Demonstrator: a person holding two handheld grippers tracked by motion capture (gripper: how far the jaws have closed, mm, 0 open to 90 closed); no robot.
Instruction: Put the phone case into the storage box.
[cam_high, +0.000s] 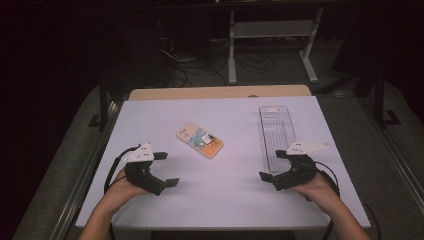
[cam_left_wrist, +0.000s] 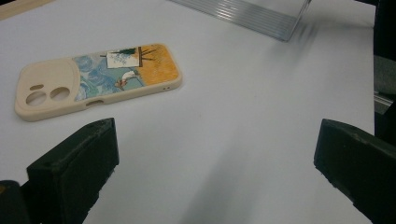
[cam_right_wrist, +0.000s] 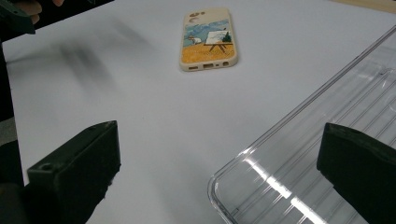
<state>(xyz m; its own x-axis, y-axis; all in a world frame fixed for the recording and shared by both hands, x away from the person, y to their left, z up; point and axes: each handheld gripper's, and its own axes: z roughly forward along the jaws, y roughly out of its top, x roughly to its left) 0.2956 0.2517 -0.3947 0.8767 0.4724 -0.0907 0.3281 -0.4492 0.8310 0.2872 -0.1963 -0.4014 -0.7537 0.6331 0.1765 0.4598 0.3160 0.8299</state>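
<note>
The cream, rounded-rectangle silicone phone case (cam_high: 199, 139) with a painted back lies flat mid-table, well left of the clear ribbed plastic tray (cam_high: 276, 135). Your left gripper (cam_high: 165, 169) and right gripper (cam_high: 270, 164) both stand spread and empty: the approach step. Next, you likely need to reach forward and pinch the case's edge.

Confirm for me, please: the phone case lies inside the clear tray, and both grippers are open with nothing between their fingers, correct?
Not quite. The phone case lies on the bare white table, apart from the clear tray, as the high view shows. The rest holds: left gripper and right gripper are open, holding nothing.
</note>
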